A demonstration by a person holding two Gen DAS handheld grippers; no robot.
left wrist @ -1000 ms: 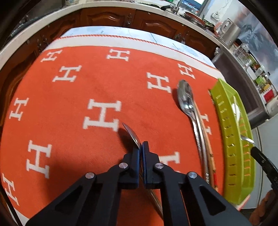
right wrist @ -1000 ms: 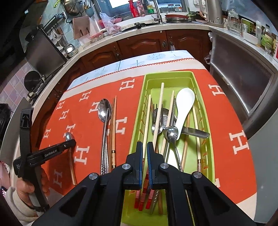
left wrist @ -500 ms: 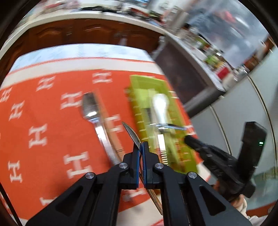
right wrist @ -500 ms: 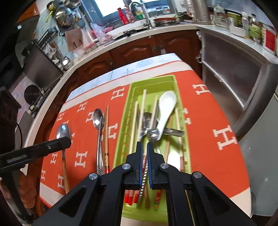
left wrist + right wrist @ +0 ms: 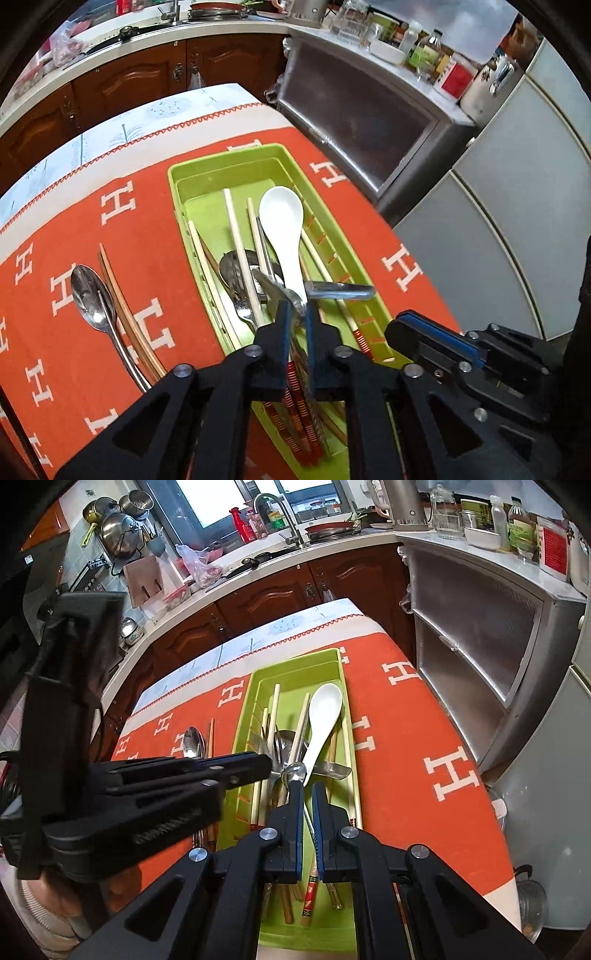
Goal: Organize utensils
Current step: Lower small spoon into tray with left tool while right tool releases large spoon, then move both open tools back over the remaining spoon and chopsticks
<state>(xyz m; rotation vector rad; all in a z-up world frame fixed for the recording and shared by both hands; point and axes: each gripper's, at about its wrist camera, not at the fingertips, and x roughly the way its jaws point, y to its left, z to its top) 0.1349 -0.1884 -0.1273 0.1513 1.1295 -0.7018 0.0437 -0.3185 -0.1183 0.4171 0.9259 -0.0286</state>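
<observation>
My left gripper (image 5: 295, 314) has moved from the orange cloth (image 5: 147, 229) to above the green tray (image 5: 207, 170); its jaws are opening around the metal spoon (image 5: 280, 291). My right gripper (image 5: 307, 794), beside the tray, stays closed, pinching a second spoon (image 5: 294, 772).

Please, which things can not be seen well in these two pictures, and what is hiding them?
- Left wrist view: the near end of the green tray is behind the left gripper, whose jaws are opening with a spoon between them.
- Right wrist view: the long spoon and chopsticks on the cloth are mostly behind that gripper.
- Writing on the counter jars: too small.
</observation>
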